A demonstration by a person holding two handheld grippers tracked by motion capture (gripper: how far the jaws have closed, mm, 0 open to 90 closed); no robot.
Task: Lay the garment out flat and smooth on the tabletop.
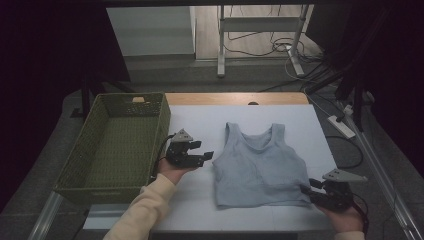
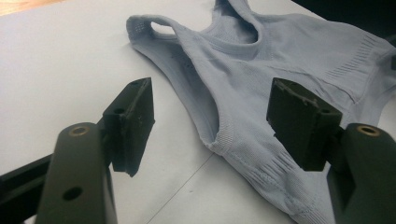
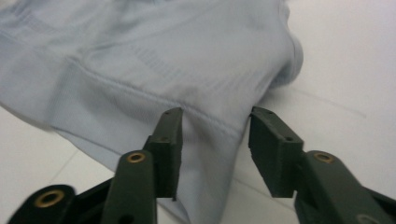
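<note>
High view overhead; gripper views close, sharing top (image 1: 260, 165)

Crop top (image 1: 260, 167): pale blue ribbed knit cloth, matt; basket (image 1: 100, 150): green woven wicker, rough; table (image 1: 200, 120): smooth matt white sheet, wooden far edge

The high view is dim, its left and right edges nearly black, while the white table top (image 1: 280, 120) catches soft, even light and the far floor is brighter. Both gripper views are brighter; the right gripper view is softly blurred across the pale blue top (image 3: 154, 56), with faint shadows.
</note>
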